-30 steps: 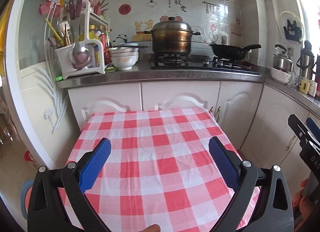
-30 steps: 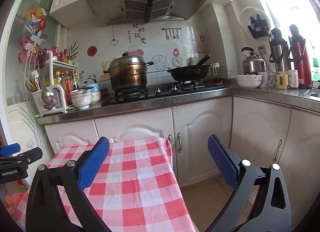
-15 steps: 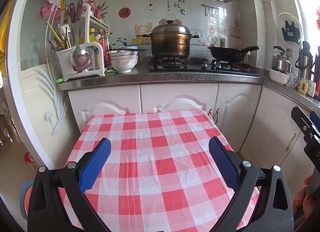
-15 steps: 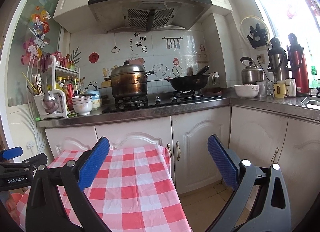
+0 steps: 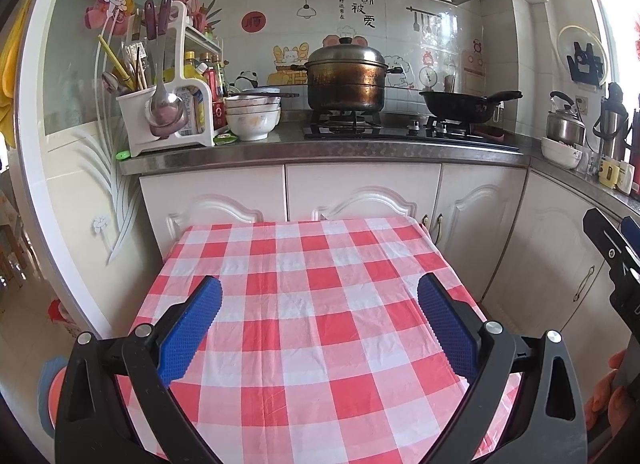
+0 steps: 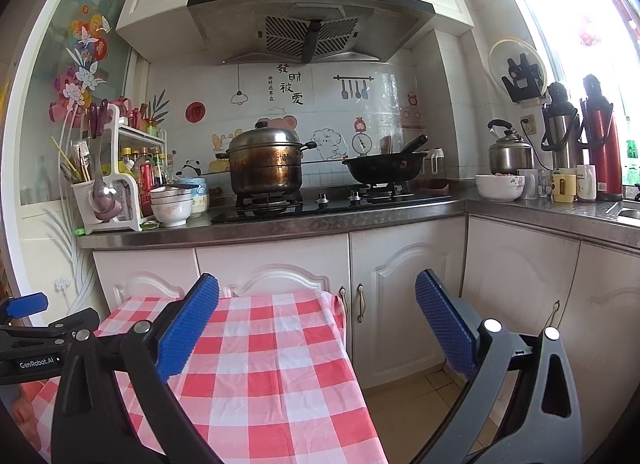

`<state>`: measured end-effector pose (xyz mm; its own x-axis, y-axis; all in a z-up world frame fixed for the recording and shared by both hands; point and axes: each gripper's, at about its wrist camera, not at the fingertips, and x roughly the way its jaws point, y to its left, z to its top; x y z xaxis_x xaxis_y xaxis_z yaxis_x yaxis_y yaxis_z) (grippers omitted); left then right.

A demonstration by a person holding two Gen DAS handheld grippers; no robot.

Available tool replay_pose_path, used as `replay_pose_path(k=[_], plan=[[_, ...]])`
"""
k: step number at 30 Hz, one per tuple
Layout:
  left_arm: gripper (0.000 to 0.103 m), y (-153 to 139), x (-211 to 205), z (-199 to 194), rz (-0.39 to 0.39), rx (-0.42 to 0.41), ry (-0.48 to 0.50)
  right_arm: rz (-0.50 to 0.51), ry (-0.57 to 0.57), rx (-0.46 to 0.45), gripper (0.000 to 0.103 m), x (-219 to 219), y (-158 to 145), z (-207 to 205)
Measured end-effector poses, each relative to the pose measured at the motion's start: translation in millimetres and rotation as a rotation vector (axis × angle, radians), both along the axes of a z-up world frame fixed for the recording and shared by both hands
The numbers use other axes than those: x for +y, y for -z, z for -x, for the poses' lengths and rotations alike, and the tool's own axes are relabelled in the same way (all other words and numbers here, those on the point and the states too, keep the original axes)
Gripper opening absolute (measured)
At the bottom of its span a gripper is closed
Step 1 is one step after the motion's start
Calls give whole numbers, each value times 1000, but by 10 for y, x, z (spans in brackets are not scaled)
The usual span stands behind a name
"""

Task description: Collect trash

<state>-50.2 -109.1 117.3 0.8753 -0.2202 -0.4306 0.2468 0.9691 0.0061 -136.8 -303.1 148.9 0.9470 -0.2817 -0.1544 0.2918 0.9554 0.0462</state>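
Note:
No trash shows on the red-and-white checked table (image 5: 320,328), whose cloth is bare. A small green wrapper (image 5: 226,138) lies on the steel counter beside the stacked bowls (image 5: 252,116), and shows as the green wrapper (image 6: 150,225) in the right wrist view. My left gripper (image 5: 319,288) hangs open above the middle of the table, nothing between its blue pads. My right gripper (image 6: 317,284) is open too, over the table's right edge and the floor. Each gripper shows at the rim of the other's view: the right gripper (image 5: 612,260) and the left gripper (image 6: 28,316).
White cabinets (image 5: 360,192) stand just behind the table. The counter carries a utensil rack (image 5: 160,116), a steel pot (image 5: 346,80) and a black wok (image 5: 460,106) on the stove, then a kettle (image 6: 510,152) and flasks (image 6: 600,144). Tiled floor (image 6: 404,404) lies right of the table.
Both grippers stay open and empty. The right wrist view has tilted up slightly, so the table sits lower in it. The left view has barely shifted.

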Motion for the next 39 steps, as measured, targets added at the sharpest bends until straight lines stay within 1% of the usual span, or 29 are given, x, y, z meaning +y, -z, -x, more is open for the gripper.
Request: replay_pose_path(k=[8, 16, 22, 28, 31, 34, 39], plan=[[97, 16, -4, -11, -2, 3, -1, 6, -10, 13, 99, 42, 24, -34], [97, 120, 35, -51, 1, 18, -6, 16, -25, 29, 99, 93, 53, -91], [97, 139, 48, -77, 2, 26, -8, 18, -30, 39, 99, 116, 88, -133], [97, 212, 57, -148, 2, 44, -7, 22, -44, 63, 99, 146, 151, -220], [97, 267, 66, -196, 10, 57, 1, 21, -60, 89, 99, 161, 214, -294], [97, 401, 68, -284, 15, 94, 7, 12, -79, 124, 99, 170, 298, -388], [97, 849, 78, -554, -27, 204, -43, -31, -128, 227, 99, 184, 537, -657]])
